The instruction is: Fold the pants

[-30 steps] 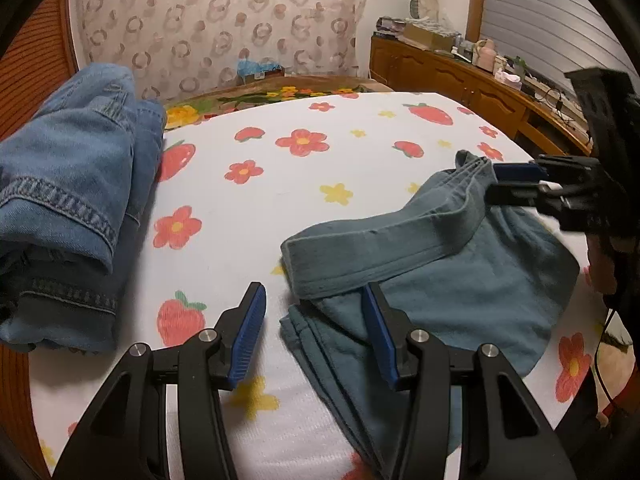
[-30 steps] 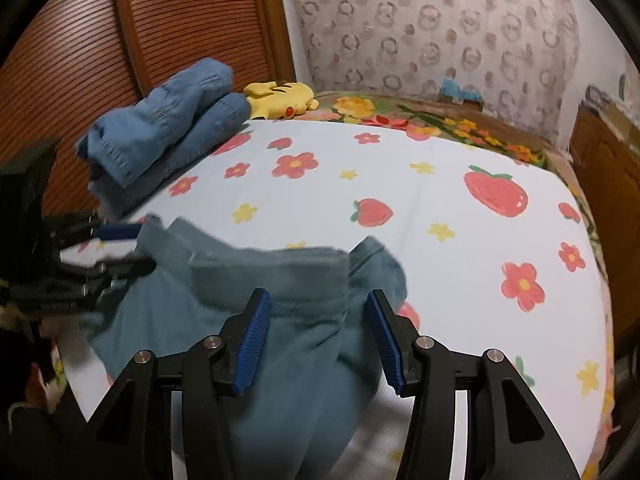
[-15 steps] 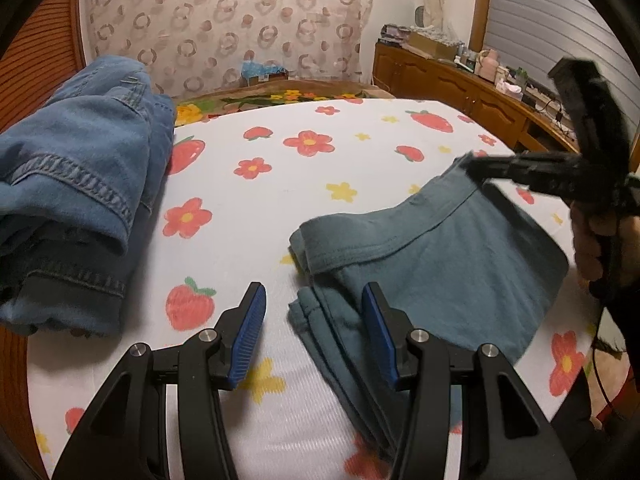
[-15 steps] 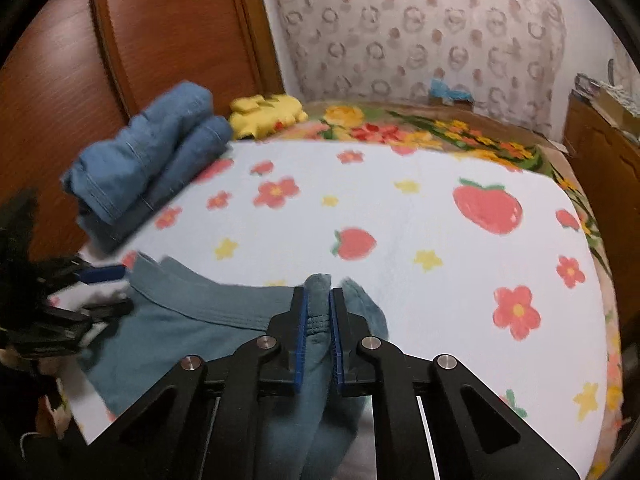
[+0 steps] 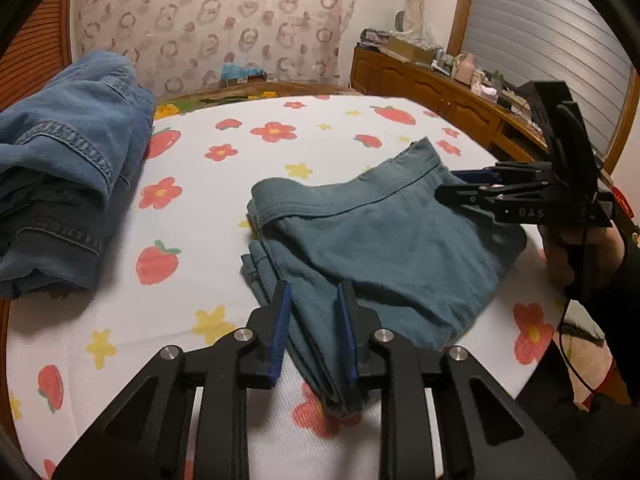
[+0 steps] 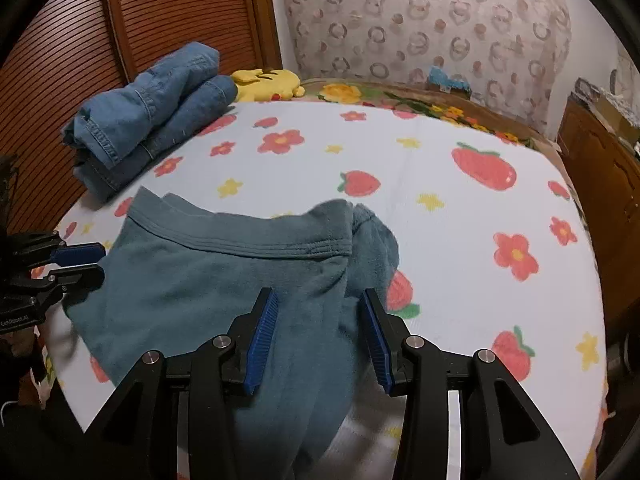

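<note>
Pants (image 5: 372, 240) lie at the bed's (image 5: 320, 152) near edge; folded jeans (image 5: 60, 168) at its left edge.

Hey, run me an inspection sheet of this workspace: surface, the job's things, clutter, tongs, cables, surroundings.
Surface: bed sheet, white with strawberry and flower print, flat.
Job's things: teal pants folded into a stack near the front edge, waistband on top.
Clutter: folded jeans piled at the far left; yellow plush toy behind them.
Tongs: left tongs closing, folded pants edge between the pads; right tongs opening over the pants, pads apart from the cloth.
Cables: thin black cable hanging below the right tongs' handle.
Surroundings: wooden slatted headboard, patterned curtain, wooden cabinet with small items on top.
</note>
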The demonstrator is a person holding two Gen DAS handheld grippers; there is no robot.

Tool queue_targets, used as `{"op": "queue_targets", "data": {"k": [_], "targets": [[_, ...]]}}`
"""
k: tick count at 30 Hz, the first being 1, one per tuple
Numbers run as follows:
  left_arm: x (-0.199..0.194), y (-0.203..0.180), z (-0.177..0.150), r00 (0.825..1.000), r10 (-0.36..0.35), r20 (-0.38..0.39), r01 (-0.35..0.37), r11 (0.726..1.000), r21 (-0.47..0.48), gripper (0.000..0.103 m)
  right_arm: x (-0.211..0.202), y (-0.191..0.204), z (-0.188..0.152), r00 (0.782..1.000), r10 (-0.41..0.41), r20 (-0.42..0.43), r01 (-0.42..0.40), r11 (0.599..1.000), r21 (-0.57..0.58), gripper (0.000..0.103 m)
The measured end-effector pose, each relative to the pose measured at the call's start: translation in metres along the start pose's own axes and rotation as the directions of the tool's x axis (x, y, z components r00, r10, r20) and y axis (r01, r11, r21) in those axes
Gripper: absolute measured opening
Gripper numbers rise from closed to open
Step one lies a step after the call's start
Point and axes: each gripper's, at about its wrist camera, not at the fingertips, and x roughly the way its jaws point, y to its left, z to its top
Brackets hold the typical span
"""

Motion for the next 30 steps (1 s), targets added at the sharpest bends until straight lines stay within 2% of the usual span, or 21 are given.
{"op": "queue_targets", "data": {"k": [4, 5, 7, 10, 14, 22, 25, 27, 28, 30], "targets": [[0.005, 0.001, -0.001, 1.0, 0.008, -0.021, -0.008, 1.0, 0.009, 0.017, 0.002, 0.0, 0.0, 1.0, -0.003, 0.001, 0.003, 1.0, 0.002, 0.045], [0.005, 0.001, -0.002, 1.0, 0.006, -0.02, -0.006, 1.0, 0.01, 0.01, 0.002, -0.001, 0.0, 1.0, 0.001, 0.001, -0.001, 1.0, 0.007, 0.045], [0.002, 0.001, -0.003, 1.0, -0.003, -0.012, 0.003, 1.0, 0.016, 0.005, 0.003, -0.003, 0.0, 1.0, 0.007, 0.001, -0.007, 1.0, 0.012, 0.045], [-0.005, 0.001, -0.006, 1.0, 0.009, 0.01, -0.01, 1.0, 0.026, 0.005, 0.004, -0.003, 0.0, 1.0, 0.003, 0.001, -0.003, 1.0, 0.009, 0.045], [-0.021, 0.011, -0.009, 0.998, 0.018, 0.058, -0.017, 1.0, -0.02, 0.004, 0.004, 0.0, -0.001, 1.0, -0.01, 0.0, 0.01, 1.0, -0.002, 0.046], [-0.016, 0.017, -0.015, 1.0, 0.019, 0.025, -0.018, 0.999, -0.051, 0.003, 0.005, 0.003, -0.002, 1.0, -0.027, -0.002, 0.027, 0.999, -0.02, 0.047], [-0.019, 0.017, -0.01, 0.998, 0.051, 0.034, -0.05, 0.998, -0.049, 0.004, 0.005, 0.001, -0.002, 1.0, -0.025, -0.002, 0.025, 1.0, -0.016, 0.048], [-0.018, 0.021, -0.006, 0.997, 0.064, 0.034, -0.062, 0.996, -0.057, 0.018, 0.005, 0.001, -0.002, 1.0, -0.025, -0.002, 0.025, 1.0, -0.014, 0.049], [-0.018, 0.022, -0.004, 0.997, 0.07, 0.036, -0.068, 0.996, -0.058, 0.022, 0.005, 0.001, -0.002, 1.0, -0.026, -0.002, 0.026, 1.0, -0.015, 0.049], [-0.016, 0.024, -0.001, 0.997, 0.073, 0.035, -0.071, 0.996, -0.055, 0.044, 0.005, 0.001, -0.002, 1.0, -0.027, -0.003, 0.027, 1.0, -0.015, 0.05]]}}
